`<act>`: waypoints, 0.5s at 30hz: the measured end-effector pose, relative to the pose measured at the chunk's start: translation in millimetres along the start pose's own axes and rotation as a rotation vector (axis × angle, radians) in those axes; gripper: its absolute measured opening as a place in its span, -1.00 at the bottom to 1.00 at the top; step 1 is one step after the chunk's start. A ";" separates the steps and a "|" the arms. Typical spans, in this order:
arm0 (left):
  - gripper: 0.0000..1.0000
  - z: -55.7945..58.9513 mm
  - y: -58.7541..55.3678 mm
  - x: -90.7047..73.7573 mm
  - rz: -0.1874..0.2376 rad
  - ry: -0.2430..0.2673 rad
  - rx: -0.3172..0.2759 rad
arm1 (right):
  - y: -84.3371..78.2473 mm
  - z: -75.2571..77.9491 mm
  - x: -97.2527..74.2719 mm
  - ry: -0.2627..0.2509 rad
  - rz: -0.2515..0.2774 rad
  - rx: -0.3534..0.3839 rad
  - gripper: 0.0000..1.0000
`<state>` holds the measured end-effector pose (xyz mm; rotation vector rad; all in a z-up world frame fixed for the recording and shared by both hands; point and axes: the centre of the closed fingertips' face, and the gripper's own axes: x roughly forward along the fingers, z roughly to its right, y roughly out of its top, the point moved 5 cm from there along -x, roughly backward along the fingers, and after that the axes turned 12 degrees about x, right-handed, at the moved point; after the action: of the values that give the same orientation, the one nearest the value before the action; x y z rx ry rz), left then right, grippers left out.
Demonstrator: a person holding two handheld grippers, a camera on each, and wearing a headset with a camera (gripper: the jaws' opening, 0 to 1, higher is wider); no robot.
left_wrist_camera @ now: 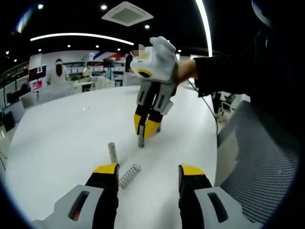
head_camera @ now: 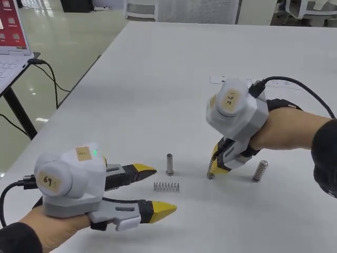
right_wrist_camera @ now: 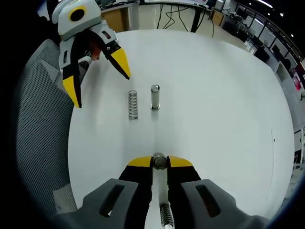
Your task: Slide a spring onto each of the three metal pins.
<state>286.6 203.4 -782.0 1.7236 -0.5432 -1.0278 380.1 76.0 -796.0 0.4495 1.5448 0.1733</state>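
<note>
The right gripper [right_wrist_camera: 160,163] is pinched tight on a thin silver metal pin [head_camera: 211,173] standing on the white bench [head_camera: 158,79], with a small spring [right_wrist_camera: 165,214] on its stem. The left gripper [head_camera: 155,190] is open wide, near a loose wire spring [head_camera: 166,186] lying beside a bare upright silver pin [head_camera: 169,164]. A bump there could tip that pin or roll the spring away. A third pin [head_camera: 259,171] wears its spring. Everything sits right on the bench.

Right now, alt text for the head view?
The right claw is shut on a spring-loaded pin, upright at the white table. The left claw, open, hovers by a loose spring lying flat near a bare pin standing upright; a third pin wearing its spring stands further right.
</note>
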 end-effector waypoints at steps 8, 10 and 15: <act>-0.11 0.2 -0.5 0.3 -0.004 -0.001 0.001 | 1.7 1.0 3.5 0.004 -0.002 0.012 -0.83; -0.11 0.1 -0.4 0.3 -0.005 -0.001 0.001 | 1.8 1.0 3.9 0.007 -0.003 0.013 -0.83; -0.11 0.6 -0.3 0.6 -0.007 -0.002 0.002 | 1.2 0.4 4.6 0.008 -0.009 0.013 -0.79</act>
<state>286.4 202.8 -782.6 1.7276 -0.5407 -1.0342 380.8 78.8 -799.8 0.4524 1.5560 0.1583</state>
